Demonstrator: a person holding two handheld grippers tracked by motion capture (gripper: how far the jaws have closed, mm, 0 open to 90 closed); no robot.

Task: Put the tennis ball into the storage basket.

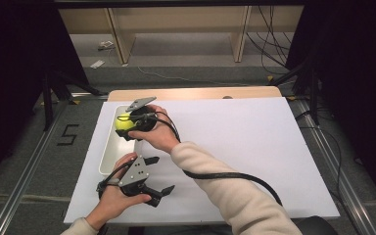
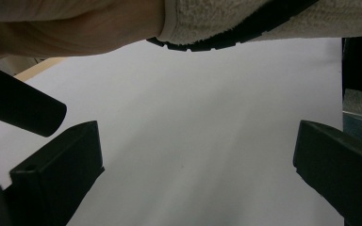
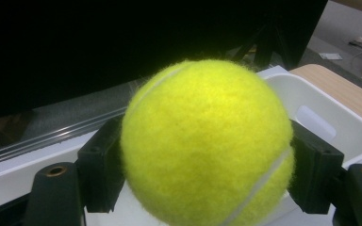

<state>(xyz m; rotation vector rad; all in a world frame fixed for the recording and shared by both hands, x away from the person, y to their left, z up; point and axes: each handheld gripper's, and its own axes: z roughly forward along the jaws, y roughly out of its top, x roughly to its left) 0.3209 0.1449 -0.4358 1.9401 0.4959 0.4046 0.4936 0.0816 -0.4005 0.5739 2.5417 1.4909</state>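
A yellow tennis ball (image 1: 123, 123) is clamped between the jaws of my right gripper (image 1: 127, 125), which hangs over the white bin (image 1: 108, 157) at the table's left. In the right gripper view the ball (image 3: 207, 141) bulges between both black jaws, with the bin's rim and handle slot (image 3: 330, 123) behind it. My left gripper (image 1: 160, 175) rests lower on the white sheet near the front edge, beside the bin, its jaws spread wide. In the left gripper view only bare white sheet (image 2: 202, 141) lies between its fingers (image 2: 56, 179).
The right forearm in a cream sleeve (image 1: 225, 191) crosses over the left hand, its black cable (image 1: 235, 176) trailing across the sheet. A white sheet (image 1: 254, 147) covers the wooden table (image 1: 196, 93). Dark stands and cables lie on the floor beyond.
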